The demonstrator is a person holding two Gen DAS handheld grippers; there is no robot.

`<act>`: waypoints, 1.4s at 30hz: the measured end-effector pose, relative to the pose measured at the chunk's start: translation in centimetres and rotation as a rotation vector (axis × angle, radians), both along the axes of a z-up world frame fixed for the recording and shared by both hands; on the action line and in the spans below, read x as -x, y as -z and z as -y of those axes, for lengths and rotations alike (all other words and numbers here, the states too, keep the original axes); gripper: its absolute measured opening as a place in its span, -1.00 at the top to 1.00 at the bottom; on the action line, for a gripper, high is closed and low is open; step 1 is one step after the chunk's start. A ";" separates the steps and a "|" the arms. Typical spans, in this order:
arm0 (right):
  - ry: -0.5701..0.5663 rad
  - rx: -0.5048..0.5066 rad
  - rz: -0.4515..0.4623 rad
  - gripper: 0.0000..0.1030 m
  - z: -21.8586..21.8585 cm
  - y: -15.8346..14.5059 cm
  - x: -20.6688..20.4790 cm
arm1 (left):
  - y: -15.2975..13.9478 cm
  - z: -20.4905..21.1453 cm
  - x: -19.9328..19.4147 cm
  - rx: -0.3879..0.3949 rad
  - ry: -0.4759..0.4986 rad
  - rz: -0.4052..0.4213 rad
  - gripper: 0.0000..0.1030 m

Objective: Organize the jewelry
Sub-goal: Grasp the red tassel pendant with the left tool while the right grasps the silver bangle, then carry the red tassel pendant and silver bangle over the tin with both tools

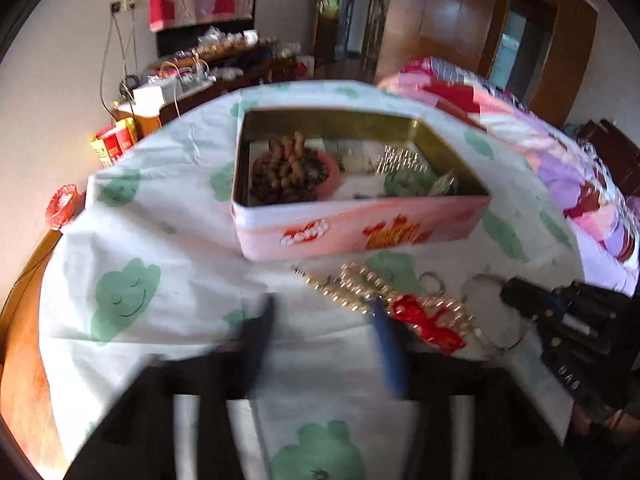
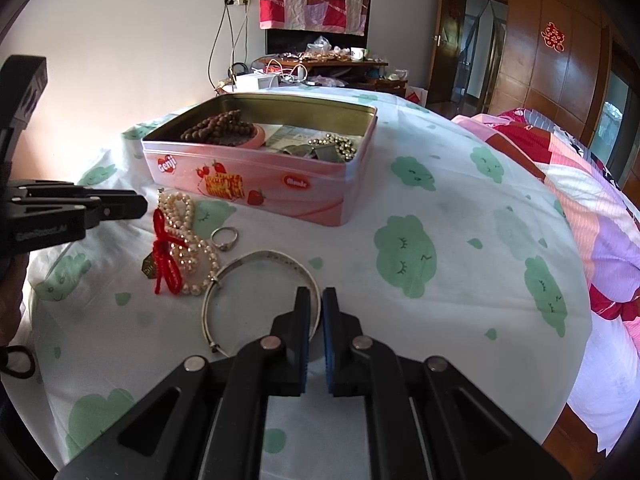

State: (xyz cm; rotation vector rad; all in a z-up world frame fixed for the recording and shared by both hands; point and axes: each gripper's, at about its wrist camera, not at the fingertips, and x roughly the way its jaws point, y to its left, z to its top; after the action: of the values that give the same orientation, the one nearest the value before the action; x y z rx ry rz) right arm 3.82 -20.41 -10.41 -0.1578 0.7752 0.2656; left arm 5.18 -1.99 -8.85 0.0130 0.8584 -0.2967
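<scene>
A pink tin box (image 1: 360, 228) (image 2: 256, 188) stands open on the cloth, holding brown beads (image 2: 218, 128), gold beads (image 2: 336, 144) and papers. In front of it lie a pearl necklace (image 2: 188, 240) tied with red cord (image 2: 164, 256), a ring (image 2: 225, 237) and a silver bangle (image 2: 260, 264). My left gripper (image 1: 324, 320) is open, blurred, just before the necklace (image 1: 360, 288). My right gripper (image 2: 316, 300) is shut on the bangle's near rim. The left gripper also shows in the right wrist view (image 2: 140, 206).
The round table carries a white cloth with green cloud prints (image 2: 460, 216). A pink patterned quilt (image 2: 580, 184) lies at the right. A cluttered wooden shelf (image 2: 320, 64) and wooden doors (image 2: 560, 60) stand behind.
</scene>
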 end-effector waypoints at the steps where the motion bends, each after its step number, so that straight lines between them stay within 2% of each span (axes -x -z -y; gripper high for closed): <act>1: 0.003 -0.003 0.002 0.84 0.1 0.0 0.1 | -0.4 0.4 0.5 -0.002 0.007 0.027 -0.33; 5: 0.032 0.035 0.010 0.84 0.4 -0.1 0.1 | -0.8 2.2 1.0 -0.032 0.056 0.039 -0.34; 10: 0.045 0.029 0.010 0.84 1.4 -0.1 0.3 | -0.1 3.7 0.6 -0.068 0.080 0.023 -0.32; 11: 0.044 0.027 0.009 0.84 1.5 -0.1 0.3 | 0.0 3.7 0.6 -0.069 0.083 0.019 -0.12; 12: 0.044 0.025 0.010 0.84 1.5 -0.1 0.4 | 0.2 3.8 0.5 -0.066 0.095 0.009 0.36; 14: 0.043 0.024 0.014 0.84 1.5 0.0 0.4 | 0.6 3.9 0.5 -0.050 0.121 -0.019 0.85; 16: 0.042 0.022 0.017 0.84 1.4 0.0 0.4 | 0.5 3.8 0.7 -0.041 0.135 -0.016 1.00; 27: 0.030 -0.012 0.071 0.86 1.5 -1.4 1.2 | -3.5 0.2 1.3 0.033 0.082 0.071 1.00; 32: 0.013 -0.013 0.093 0.87 1.2 -2.3 1.4 | -4.8 -0.8 1.1 0.028 0.061 0.105 1.00; 35: 0.004 -0.008 0.066 0.86 1.2 -2.0 1.0 | -5.4 -1.2 1.2 0.014 0.051 0.130 1.00; 36: 0.010 -0.017 0.066 0.82 1.4 -1.9 1.0 | -5.4 -1.3 1.1 0.011 0.048 0.131 1.00; 37: 0.016 -0.033 0.060 0.48 1.6 -1.9 0.9 | -5.4 -1.3 1.0 0.009 0.044 0.127 1.00; 38: 0.014 -0.051 0.046 -0.02 1.8 -1.8 0.7 | -5.3 -1.5 0.9 0.011 0.040 0.120 1.00; 40: 0.002 -0.070 0.059 -0.53 1.7 -1.9 1.0 | -5.1 -1.8 0.7 0.014 0.032 0.111 1.00; 42: -0.008 -0.060 0.074 -0.56 1.3 -2.1 1.3 | -4.8 -1.9 0.7 0.019 0.028 0.103 1.00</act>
State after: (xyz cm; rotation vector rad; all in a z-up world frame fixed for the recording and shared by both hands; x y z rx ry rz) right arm 2.53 -21.67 -8.32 -0.1136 0.6928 0.2883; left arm 4.50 -0.11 -4.07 0.0225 0.7539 -0.3282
